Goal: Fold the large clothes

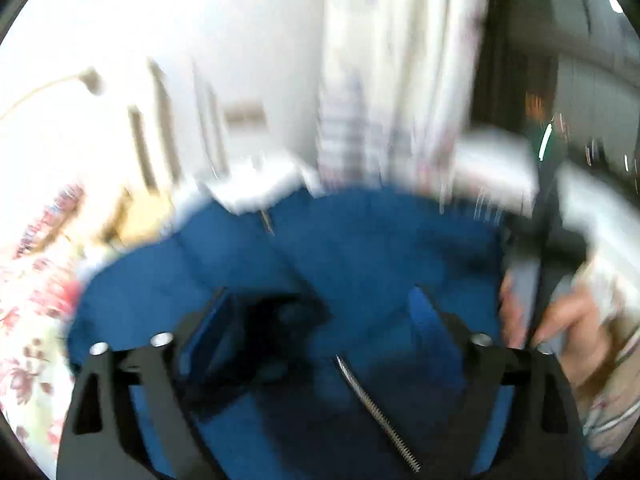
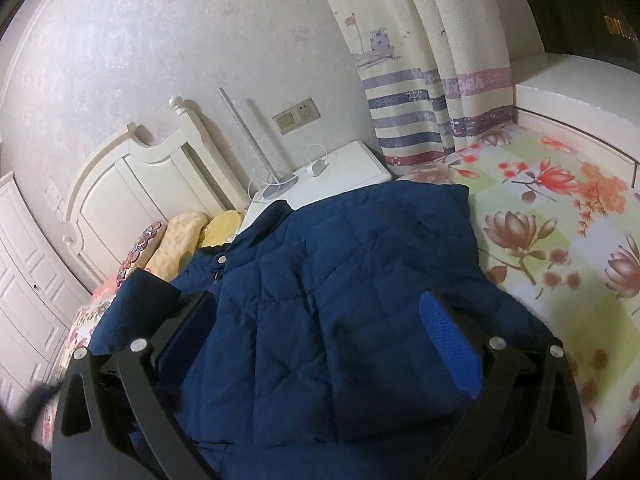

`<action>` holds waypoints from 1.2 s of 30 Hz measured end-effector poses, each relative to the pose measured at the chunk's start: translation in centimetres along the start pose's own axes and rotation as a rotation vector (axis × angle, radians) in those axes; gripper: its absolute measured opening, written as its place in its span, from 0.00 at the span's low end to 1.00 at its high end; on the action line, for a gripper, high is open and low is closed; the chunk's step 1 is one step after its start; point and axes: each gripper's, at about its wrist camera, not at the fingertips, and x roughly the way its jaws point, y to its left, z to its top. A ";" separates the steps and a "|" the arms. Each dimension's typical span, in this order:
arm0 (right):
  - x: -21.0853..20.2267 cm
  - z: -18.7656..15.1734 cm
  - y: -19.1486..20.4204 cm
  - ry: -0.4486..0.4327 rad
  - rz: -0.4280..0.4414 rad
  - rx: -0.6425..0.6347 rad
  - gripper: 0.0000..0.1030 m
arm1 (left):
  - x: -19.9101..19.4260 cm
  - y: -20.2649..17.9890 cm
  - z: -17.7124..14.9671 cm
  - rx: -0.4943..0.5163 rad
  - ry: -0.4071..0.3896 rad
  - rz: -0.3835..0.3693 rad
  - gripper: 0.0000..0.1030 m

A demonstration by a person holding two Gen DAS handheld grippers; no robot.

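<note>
A dark blue quilted jacket (image 2: 340, 280) lies spread on a floral bedsheet (image 2: 560, 248). My right gripper (image 2: 316, 320) is open, its two fingers wide apart just above the jacket, with the blue pad (image 2: 448, 344) of the right finger showing. In the blurred left wrist view the jacket (image 1: 340, 248) fills the lower half, with a zipper (image 1: 376, 404) running across it. My left gripper (image 1: 320, 312) is open over the jacket, fingers apart. A hand with the other gripper shows at the right edge (image 1: 532, 288) of that view.
A white headboard (image 2: 132, 184) and yellow pillows (image 2: 192, 236) stand at the left. A white nightstand (image 2: 336, 172) with a lamp and cable is behind the jacket. A striped curtain (image 2: 432, 92) hangs at the back. A white window ledge (image 2: 572, 84) is at the right.
</note>
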 end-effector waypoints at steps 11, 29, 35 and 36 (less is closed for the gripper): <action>0.7 -1.3 4.0 0.022 -0.019 -0.228 0.97 | -4.8 18.1 -7.7 -0.721 -0.043 0.484 0.94; 3.7 -18.3 27.1 0.115 0.019 -1.435 0.46 | -1.4 20.4 -10.1 -0.865 0.116 0.446 0.95; 0.7 -4.6 17.1 0.080 0.356 -0.530 0.25 | -1.9 20.0 -9.9 -0.855 0.090 0.455 0.95; 1.1 -2.5 13.1 0.070 0.385 -0.301 0.25 | -2.0 19.7 -9.7 -0.837 0.082 0.458 0.95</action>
